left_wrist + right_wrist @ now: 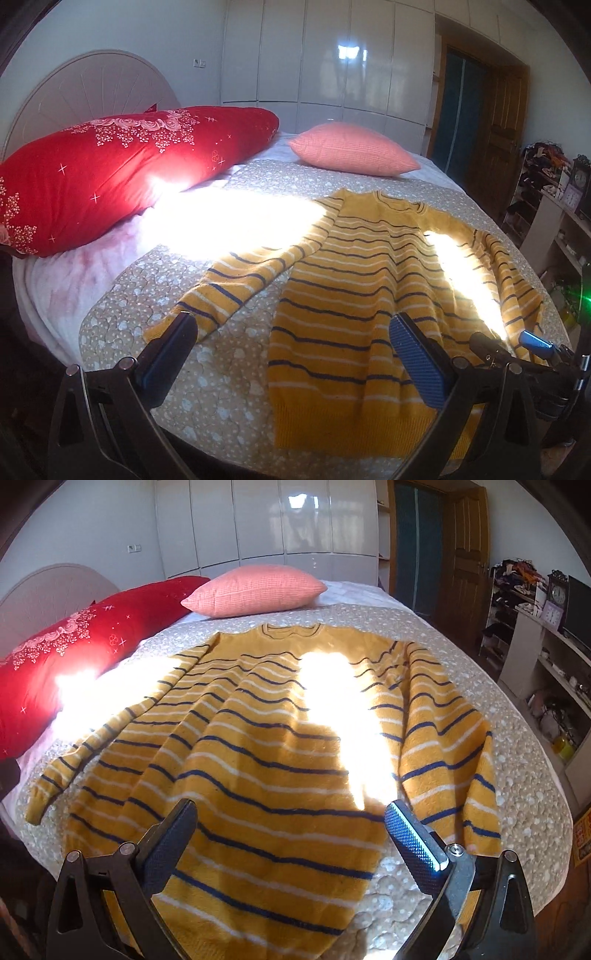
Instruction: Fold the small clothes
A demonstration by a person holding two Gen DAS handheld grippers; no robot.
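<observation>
A yellow sweater [354, 280] with navy and white stripes lies flat and face up on the bed, neck away from me, both sleeves spread out. In the right wrist view the sweater [258, 753] fills the middle. My left gripper [291, 332] is open and empty above the sweater's lower left part, near the left sleeve cuff [173, 325]. My right gripper [290, 819] is open and empty above the sweater's lower body. The right gripper's blue fingertip [535, 341] shows at the right edge of the left wrist view.
The bed has a beige dotted quilt [207, 373]. A red floral pillow [122, 173] and a pink pillow [255, 590] lie at the head. White wardrobes [266, 520], a wooden door [465, 554] and cluttered shelves [546, 657] stand beyond. Bright sun patches wash out parts of the bed.
</observation>
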